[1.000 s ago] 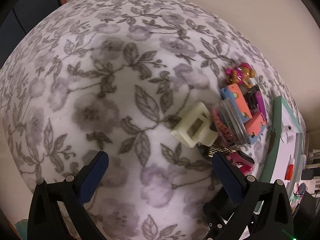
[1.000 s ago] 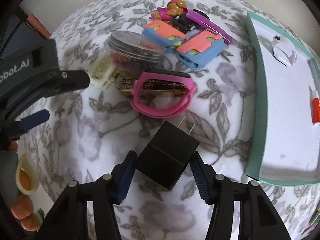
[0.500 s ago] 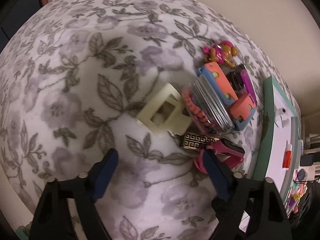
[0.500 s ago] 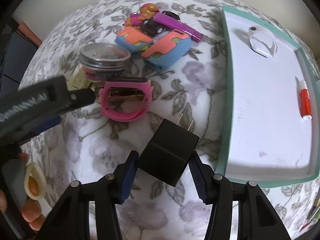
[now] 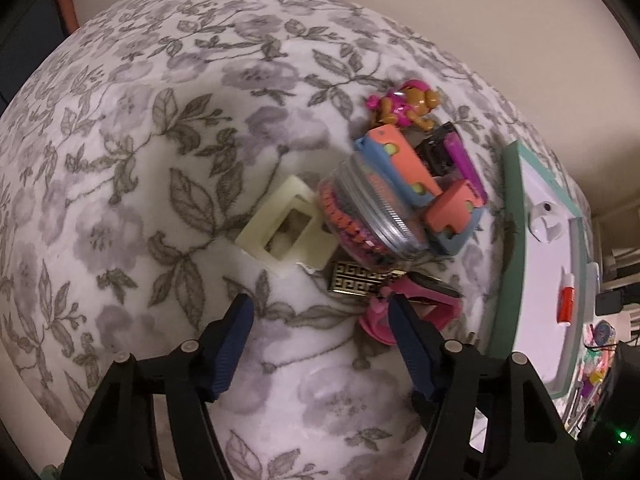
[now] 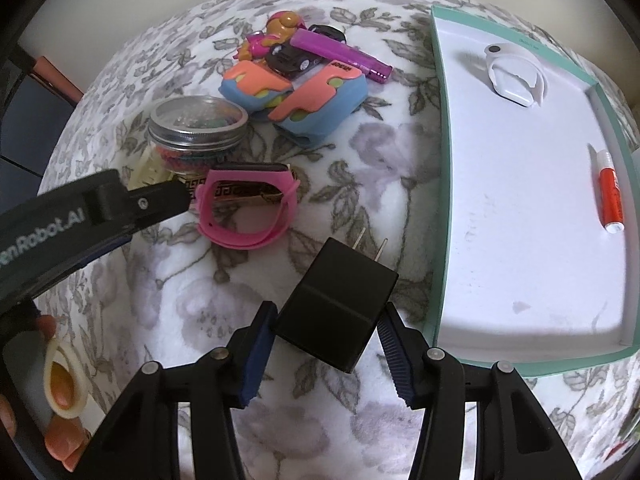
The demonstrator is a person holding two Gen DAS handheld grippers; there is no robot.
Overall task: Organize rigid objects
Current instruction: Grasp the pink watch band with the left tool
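My right gripper (image 6: 327, 312) is shut on a black plug adapter (image 6: 336, 304), held tilted above the flowered blanket just left of the teal tray (image 6: 520, 220). My left gripper (image 5: 318, 304) points down at the blanket; its jaws are closing with only cloth between them. Just beyond its tips lie a gold patterned buckle (image 5: 354, 282) and a pink watch band (image 5: 436, 308), which sits against the right finger. A cream plastic frame (image 5: 284, 228) and a lidded jar of coloured bands (image 5: 368, 216) lie further ahead. The right wrist view shows the left gripper (image 6: 100, 208) beside the pink watch band (image 6: 248, 208).
Two blue-and-orange cases (image 6: 304, 92), a pink toy figure (image 6: 276, 30), a black toy car (image 6: 292, 58) and a purple tube (image 6: 340, 54) are piled behind the jar. The tray holds a white clip (image 6: 514, 74) and a red-and-white tube (image 6: 610, 196). A person's fingers (image 6: 60, 448) show at lower left.
The left gripper has moved in toward the pile and its jaws have narrowed. The right gripper carried the adapter closer to the tray, then stayed put.
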